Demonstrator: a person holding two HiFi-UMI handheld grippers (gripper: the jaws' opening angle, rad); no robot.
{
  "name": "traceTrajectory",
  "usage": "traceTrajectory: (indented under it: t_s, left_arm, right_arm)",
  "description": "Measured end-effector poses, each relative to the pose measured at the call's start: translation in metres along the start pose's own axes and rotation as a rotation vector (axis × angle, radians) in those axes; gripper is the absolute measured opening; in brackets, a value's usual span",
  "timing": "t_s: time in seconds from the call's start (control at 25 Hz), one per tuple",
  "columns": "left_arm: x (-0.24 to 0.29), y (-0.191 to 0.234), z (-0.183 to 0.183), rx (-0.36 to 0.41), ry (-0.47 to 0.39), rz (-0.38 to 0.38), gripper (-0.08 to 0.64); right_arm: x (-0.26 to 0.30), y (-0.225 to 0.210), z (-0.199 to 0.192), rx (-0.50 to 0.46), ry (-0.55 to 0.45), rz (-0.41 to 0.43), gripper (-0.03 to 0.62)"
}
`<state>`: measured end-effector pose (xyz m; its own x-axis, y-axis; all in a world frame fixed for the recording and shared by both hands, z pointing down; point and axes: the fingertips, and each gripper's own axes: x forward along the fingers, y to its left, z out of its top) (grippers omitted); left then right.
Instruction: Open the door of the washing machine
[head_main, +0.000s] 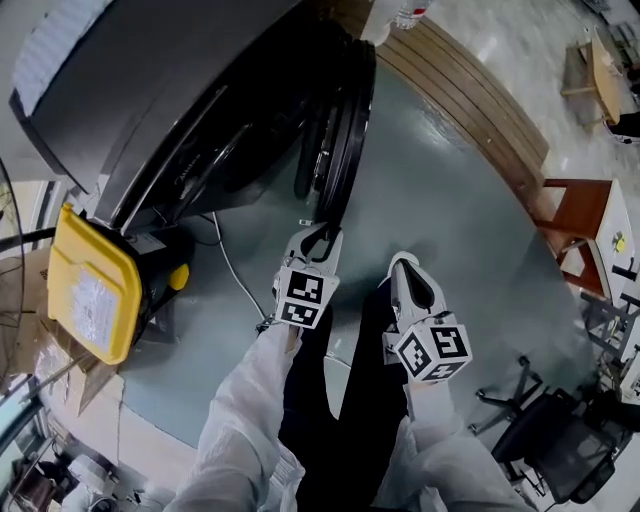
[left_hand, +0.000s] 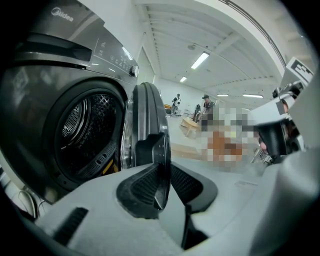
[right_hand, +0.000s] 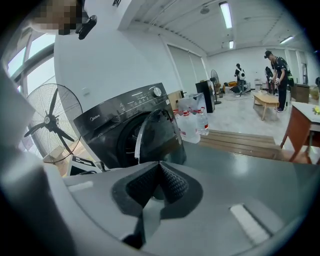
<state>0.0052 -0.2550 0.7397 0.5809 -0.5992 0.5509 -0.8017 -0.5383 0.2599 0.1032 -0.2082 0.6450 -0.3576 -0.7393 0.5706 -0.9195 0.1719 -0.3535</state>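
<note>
The washing machine's (head_main: 150, 80) door (left_hand: 147, 107) stands swung open, its edge between the spread jaws of the left tool (left_hand: 163, 172), which seem not to clamp it. The right tool (right_hand: 160, 166), pressed together and empty, hovers nearby.

Dk grey front-load washing machine (head_main: 150, 90); round door (head_main: 345, 130) swung wide open, drum (left_hand: 82, 127) exposed.

Large open test hall or lab, not a home. 1 washer (right_hand: 125, 130) stands alone on a grey floor pad (head_main: 440, 200) edged by wooden planks (head_main: 470, 92). High white ceiling with strip lights (left_hand: 200, 60); pedestal fan (right_hand: 52, 120), work table (right_hand: 265, 99), office chair (head_main: 555, 440), people (right_hand: 277, 75) standing far behind.
</note>
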Motion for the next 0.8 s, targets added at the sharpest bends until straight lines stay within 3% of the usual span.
traceTrajectory:
  t_s: [0.24,0.6,0.8]
  left_arm:
    - [0.017,-0.026,0.008,-0.007,0.014,0.049,0.077]
    - [0.042,-0.062,0.011,-0.057,0.019,0.153,0.075]
    - [0.058,-0.08,0.014,-0.083,0.025,0.178,0.08]
  right_arm:
    - [-0.006,-0.025,0.012,-0.009,0.03,0.053,0.011]
    - [-0.015,-0.071,0.032,-0.099,0.086,0.179,0.011]
    - [-0.021,-0.101,0.042,-0.132,0.1,0.2,0.011]
